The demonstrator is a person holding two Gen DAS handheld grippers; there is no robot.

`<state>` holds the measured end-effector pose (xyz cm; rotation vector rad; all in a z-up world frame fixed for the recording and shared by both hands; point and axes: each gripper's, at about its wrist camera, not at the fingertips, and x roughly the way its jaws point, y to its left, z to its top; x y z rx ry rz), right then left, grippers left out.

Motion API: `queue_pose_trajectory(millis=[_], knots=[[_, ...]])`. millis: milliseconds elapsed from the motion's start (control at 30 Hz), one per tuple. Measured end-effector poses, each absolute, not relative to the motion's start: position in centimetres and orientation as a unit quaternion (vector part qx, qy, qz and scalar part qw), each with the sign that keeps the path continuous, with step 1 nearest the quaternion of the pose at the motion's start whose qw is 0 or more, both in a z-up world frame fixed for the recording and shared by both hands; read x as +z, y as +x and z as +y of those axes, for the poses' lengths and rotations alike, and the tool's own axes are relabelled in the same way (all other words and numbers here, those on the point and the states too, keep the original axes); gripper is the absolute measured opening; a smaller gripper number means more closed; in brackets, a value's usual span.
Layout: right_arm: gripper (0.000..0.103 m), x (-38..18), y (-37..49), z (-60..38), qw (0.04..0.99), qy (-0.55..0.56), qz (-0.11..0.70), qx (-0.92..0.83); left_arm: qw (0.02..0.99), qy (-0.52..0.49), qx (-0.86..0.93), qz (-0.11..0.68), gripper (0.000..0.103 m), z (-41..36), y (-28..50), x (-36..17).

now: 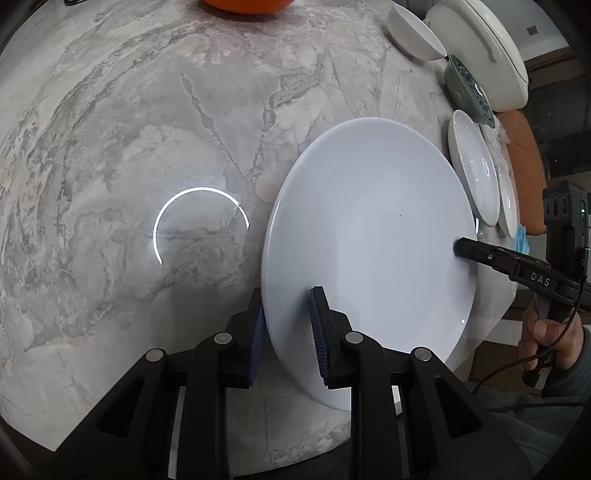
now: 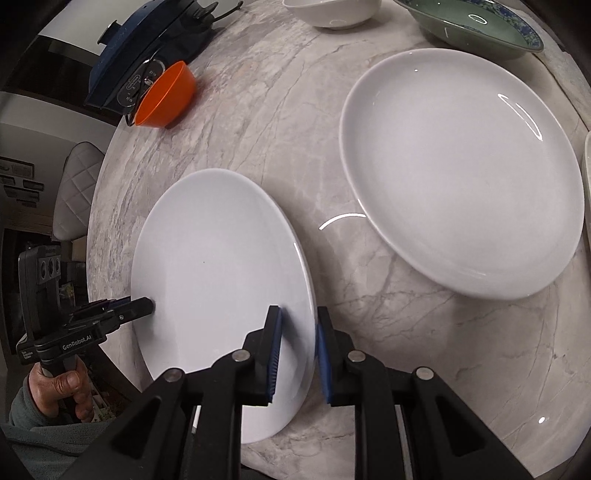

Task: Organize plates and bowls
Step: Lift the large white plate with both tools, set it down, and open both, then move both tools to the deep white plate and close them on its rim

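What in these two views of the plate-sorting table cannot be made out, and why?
- Underside of the held plate: hidden by the plate itself in both views.
- Orange bowl: cut off by the left view's top edge.
- White dish: cut off by the right view's right edge.

Gripped with both tools at once. Clamped the left gripper (image 1: 288,306) nearly closed over one edge of the white plate (image 1: 369,229), one blue pad (image 1: 319,325) on the upper face, the other beneath. Clamped the right gripper (image 2: 299,317) likewise over the opposite edge, jaws narrow, a pad on either face. Pointed both steeply downward, tips facing each other across the plate. Wrapped the right hand (image 1: 546,339) around its handle, thumb forward, grey-green sleeve (image 1: 576,373) at the wrist. Closed the left hand (image 2: 62,387) round its handle the same way, fingers curled underneath.
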<state>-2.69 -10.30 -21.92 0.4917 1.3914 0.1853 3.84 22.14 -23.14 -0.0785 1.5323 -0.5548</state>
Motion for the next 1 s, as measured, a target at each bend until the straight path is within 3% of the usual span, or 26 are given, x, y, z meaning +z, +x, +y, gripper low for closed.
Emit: queue_pose_trajectory(millis=[367, 400, 433, 467, 500, 567, 667, 733, 900, 1000], knots=[[0.023, -22.5, -3.3, -10.5, 0.750, 0.222, 0.619, 0.074, 0.692, -0.037, -0.249, 0.677, 0.026, 20.1, 5.4, -23.4], [0.024, -22.5, -3.3, -10.5, 0.752, 0.221, 0.616, 0.075, 0.693, -0.040, -0.246, 0.677, 0.032, 20.2, 5.5, -23.4], [0.024, -22.3, -3.4, -10.4, 0.756, 0.219, 0.612, 0.074, 0.696, -0.042, -0.241, 0.675, 0.047, 20.2, 5.6, -23.3], [0.027, -22.1, -3.5, -10.4, 0.760, 0.217, 0.608, 0.071, 0.700, -0.048, -0.237, 0.672, 0.055, 20.8, 5.8, -22.9], [0.035, -21.8, -3.7, -10.5, 0.764, 0.216, 0.604, 0.070, 0.705, -0.057, -0.234, 0.667, 0.064, 21.3, 6.1, -22.4], [0.048, -20.7, -3.9, -10.6, 0.773, 0.217, 0.592, 0.069, 0.717, -0.074, -0.222, 0.657, 0.065, 22.5, 6.8, -21.1], [0.052, -18.2, -5.1, -12.0, 0.794, 0.240, 0.555, 0.071, 0.732, -0.112, -0.233, 0.630, 0.072, 23.1, 8.5, -18.2], [0.060, -16.4, -6.4, -14.1, 0.807, 0.289, 0.509, 0.070, 0.739, -0.122, -0.268, 0.606, 0.077, 21.8, 10.0, -16.1], [0.073, -14.7, -9.9, -21.2, 0.813, 0.415, 0.409, 0.017, 0.715, -0.081, -0.395, 0.572, 0.102, 13.7, 13.6, -12.5], [0.079, -15.6, -11.5, -24.0, 0.801, 0.457, 0.385, -0.007, 0.701, -0.007, -0.426, 0.572, 0.103, 8.0, 14.9, -12.3]])
